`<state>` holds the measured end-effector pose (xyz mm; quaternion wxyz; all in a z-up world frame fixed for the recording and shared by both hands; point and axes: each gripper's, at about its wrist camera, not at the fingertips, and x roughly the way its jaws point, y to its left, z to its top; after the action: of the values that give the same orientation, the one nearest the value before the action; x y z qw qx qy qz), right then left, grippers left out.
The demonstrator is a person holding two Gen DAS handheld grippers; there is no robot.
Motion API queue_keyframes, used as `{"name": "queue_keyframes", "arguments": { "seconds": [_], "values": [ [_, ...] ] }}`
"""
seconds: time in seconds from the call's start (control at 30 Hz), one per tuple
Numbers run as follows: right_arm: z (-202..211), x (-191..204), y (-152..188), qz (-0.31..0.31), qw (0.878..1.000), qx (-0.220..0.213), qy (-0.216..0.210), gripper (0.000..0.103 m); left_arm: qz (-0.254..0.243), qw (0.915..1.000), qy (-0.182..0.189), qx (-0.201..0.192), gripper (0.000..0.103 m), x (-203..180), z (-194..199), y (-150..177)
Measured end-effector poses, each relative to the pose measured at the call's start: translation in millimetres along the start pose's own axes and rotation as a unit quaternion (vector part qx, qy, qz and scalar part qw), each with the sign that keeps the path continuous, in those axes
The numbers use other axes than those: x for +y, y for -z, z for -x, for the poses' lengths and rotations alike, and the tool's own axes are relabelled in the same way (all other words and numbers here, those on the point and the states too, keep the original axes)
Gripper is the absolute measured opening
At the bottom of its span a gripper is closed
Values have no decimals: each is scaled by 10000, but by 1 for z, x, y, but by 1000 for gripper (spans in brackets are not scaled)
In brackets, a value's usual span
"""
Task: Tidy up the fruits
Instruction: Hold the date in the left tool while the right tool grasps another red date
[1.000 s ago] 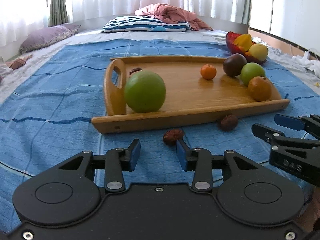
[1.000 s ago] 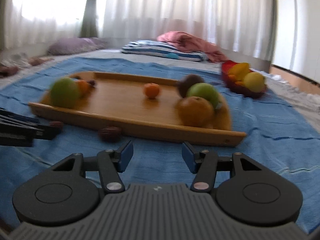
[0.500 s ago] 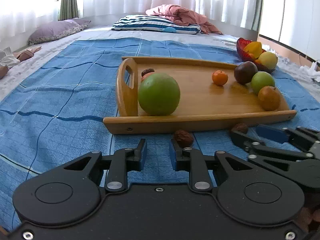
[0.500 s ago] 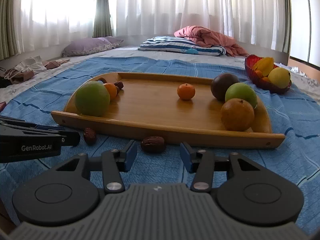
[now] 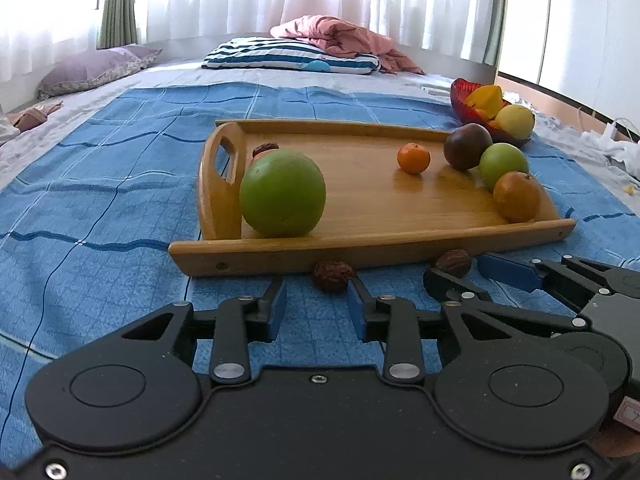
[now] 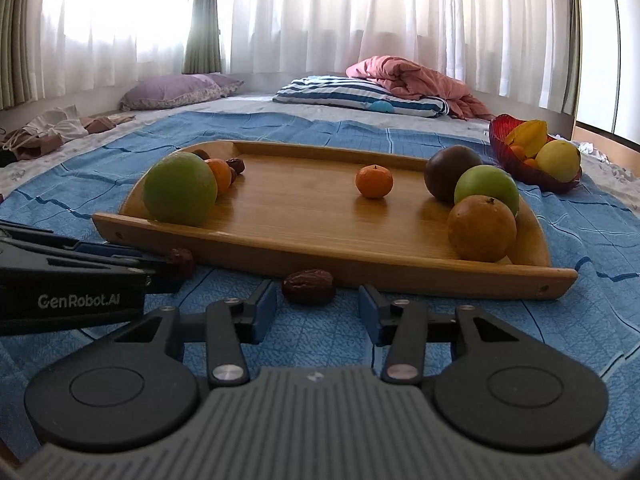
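Dates lie loose on the blue cloth against the near edge of the tray (image 5: 372,244), so one date (image 5: 333,276) is lined up before the spread left gripper (image 5: 316,312) and another (image 6: 308,286) before the spread, empty right gripper (image 6: 318,312), apparently for lifting onto the tray.

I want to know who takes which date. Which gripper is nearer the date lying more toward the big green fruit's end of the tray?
Left. The left gripper is open just short of that date, which sits near its right fingertip. The right gripper faces the other date, farther along the tray.
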<state>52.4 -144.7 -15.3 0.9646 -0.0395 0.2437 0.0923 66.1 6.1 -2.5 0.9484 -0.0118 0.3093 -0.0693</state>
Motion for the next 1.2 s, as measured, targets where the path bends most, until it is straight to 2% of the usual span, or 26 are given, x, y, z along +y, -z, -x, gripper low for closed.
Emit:
{"name": "queue_keyframes", "arguments": {
  "seconds": [0.33, 0.77, 1.2],
  "values": [
    [-2, -7, 4, -220, 9996, -130, -101, 51, 145, 9998, 117, 44, 32, 1, -9, -4],
    [-3, -5, 4, -164, 9997, -123, -100, 51, 230, 9996, 176, 49, 32, -2, -16, -6],
    [-5, -5, 4, -179, 9997, -104, -112, 47, 233, 9996, 152, 33, 23, -4, -17, -6]
  ]
}}
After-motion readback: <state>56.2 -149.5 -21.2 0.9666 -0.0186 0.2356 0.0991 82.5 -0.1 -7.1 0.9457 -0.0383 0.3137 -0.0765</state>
